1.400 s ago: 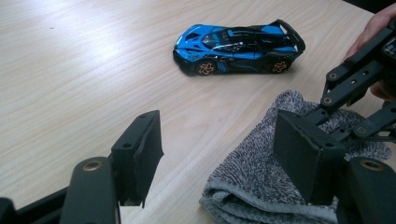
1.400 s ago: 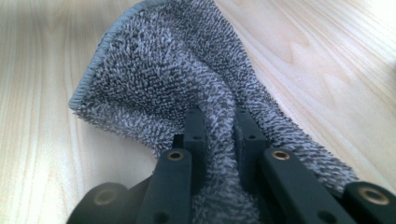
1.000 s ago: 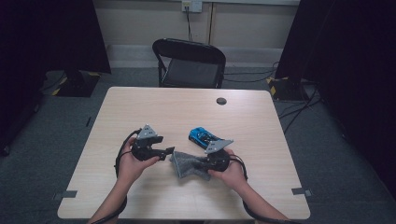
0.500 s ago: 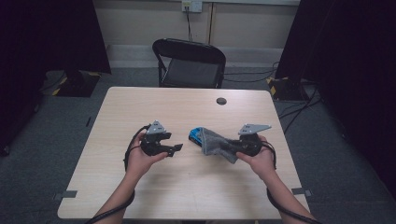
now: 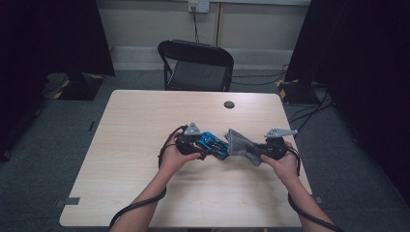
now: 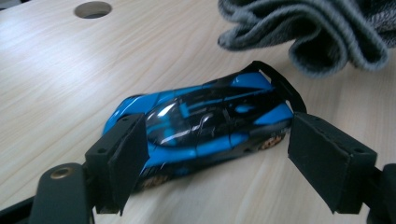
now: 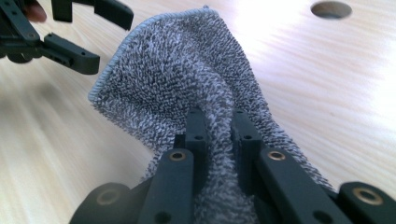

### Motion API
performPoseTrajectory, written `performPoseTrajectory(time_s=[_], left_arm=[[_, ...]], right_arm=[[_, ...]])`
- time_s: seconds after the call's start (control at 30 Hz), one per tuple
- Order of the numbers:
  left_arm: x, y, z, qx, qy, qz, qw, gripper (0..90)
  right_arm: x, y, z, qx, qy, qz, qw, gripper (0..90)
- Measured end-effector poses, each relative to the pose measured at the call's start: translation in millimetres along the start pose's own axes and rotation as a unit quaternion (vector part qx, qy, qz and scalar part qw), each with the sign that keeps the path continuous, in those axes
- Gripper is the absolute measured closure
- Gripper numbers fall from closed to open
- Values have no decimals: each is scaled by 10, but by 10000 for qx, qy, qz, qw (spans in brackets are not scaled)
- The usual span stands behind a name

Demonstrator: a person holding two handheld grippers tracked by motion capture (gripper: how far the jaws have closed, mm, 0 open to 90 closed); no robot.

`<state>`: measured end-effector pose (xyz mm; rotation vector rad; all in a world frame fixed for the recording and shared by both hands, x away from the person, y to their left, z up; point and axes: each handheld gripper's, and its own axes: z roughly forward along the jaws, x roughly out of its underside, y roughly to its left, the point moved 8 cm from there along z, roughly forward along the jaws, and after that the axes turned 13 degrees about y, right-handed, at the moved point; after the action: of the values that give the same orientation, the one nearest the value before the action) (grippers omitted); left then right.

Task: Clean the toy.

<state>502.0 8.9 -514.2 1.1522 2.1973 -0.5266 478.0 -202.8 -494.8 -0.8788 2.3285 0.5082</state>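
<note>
Fingers [image 6: 119,161] of the left gripper [image 6: 205,158] spread, just been opening, 1 pad either side of the blue toy car [image 6: 205,123] on the table [image 5: 145,121], right pad clear of it. Right gripper [image 7: 217,128] pinches the grey cloth [image 7: 187,79], beside the car.

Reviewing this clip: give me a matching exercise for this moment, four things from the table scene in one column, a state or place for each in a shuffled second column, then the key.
Column one:
1. left hand-held gripper
2. right hand-held gripper
3. toy car
4. round hole in the table

Column two:
A. blue and black, lying on the tabletop between two open jaws
B. clamped on a grey cloth
C. near the far edge, with nothing in it
D. jaws apart on either side of the car, pads not pressing on it

Pairs: 1-D, 2-B, 3-A, 4-C
</note>
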Motion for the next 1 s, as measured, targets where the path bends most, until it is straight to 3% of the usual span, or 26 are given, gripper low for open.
performPoseTrajectory(time_s=[0.07, 0.3, 0.7, 0.87, 0.93, 0.97, 1.0], left_arm=[[-53, 14, 85, -84, 44, 54, 9999, 202], [-104, 79, 294, -34, 46, -78, 10000, 210], [-143, 90, 398, 52, 70, 69, 9999, 194], [-143, 113, 434, 136, -1, -33, 9999, 143], [-137, 108, 455, 196, -30, 64, 9998, 111], [-131, 100, 469, 166, -14, 219, 9996, 96], [-133, 93, 480, 163, -9, 217, 9996, 75]], right_arm=[[43, -37, 20, 0, 1, 49, 10000, 808], [173, -118, 78, 0, 88, 170, 9998, 808], [344, -205, 197, 267, 424, 290, 9983, 806], [368, -255, 233, 465, 524, 358, 9969, 805], [366, -268, 239, 549, 545, 363, 9963, 802], [369, -272, 246, 584, 557, 362, 9961, 802], [374, -269, 260, 596, 586, 334, 9959, 801]])
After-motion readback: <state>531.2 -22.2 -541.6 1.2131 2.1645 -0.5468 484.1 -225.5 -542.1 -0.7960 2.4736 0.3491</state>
